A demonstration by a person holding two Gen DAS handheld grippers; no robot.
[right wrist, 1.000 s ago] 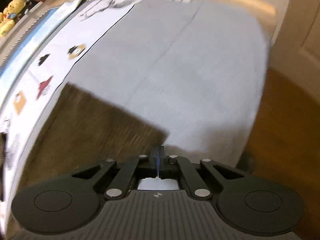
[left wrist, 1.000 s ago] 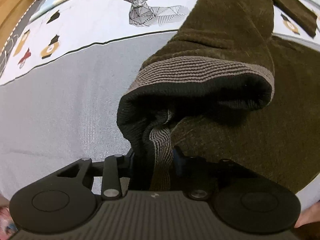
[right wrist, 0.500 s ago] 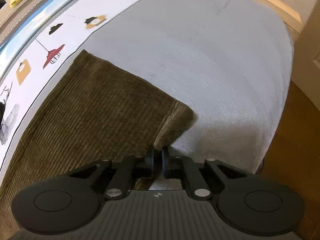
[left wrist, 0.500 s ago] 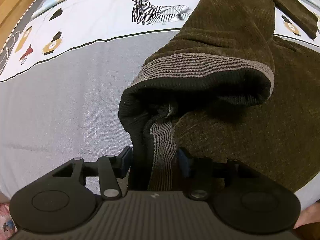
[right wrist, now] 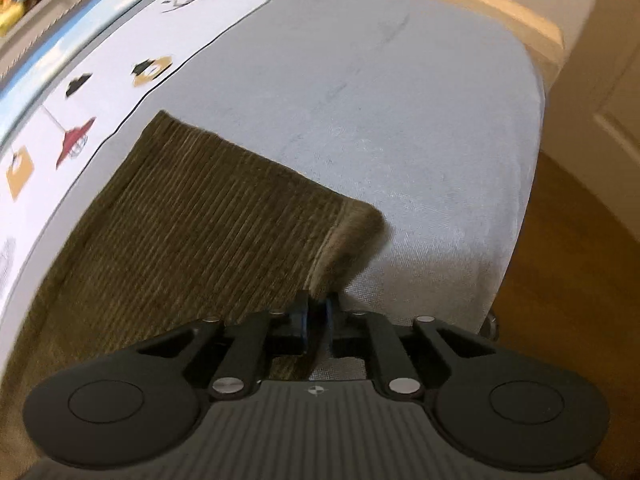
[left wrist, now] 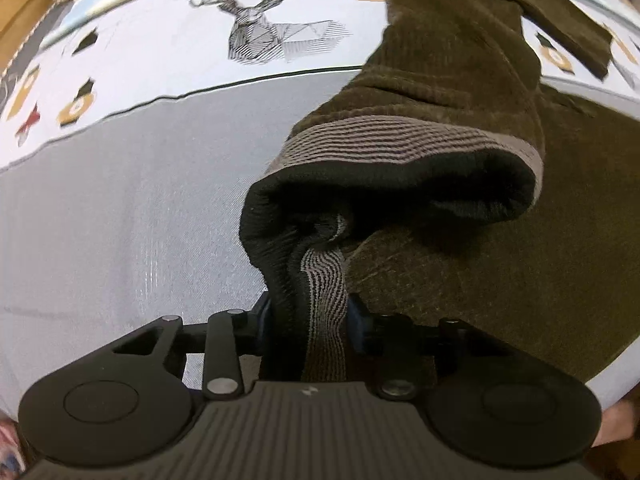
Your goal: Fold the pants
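Brown corduroy pants (left wrist: pixel 500 280) lie spread on a bed (left wrist: pixel 120 220) with a grey sheet and a white printed band showing a deer drawing (left wrist: pixel 272 36). Left gripper (left wrist: pixel 308 316) is clamped on the bunched striped waistband (left wrist: pixel 324 300), fabric filling the gap between its fingers; the waistband is lifted, its dark inside gaping open above the flat part of the pants. Right gripper (right wrist: pixel 316 316) is nearly closed, pinching the near corner of the leg hem (right wrist: pixel 344 240); that corner is raised off the sheet. The rest of the leg lies flat, running toward the printed band. Wooden bed frame (right wrist: pixel 500 12) beyond the mattress edge. Yellow stuffed toy (right wrist: pixel 16 0) at far left, blurry.
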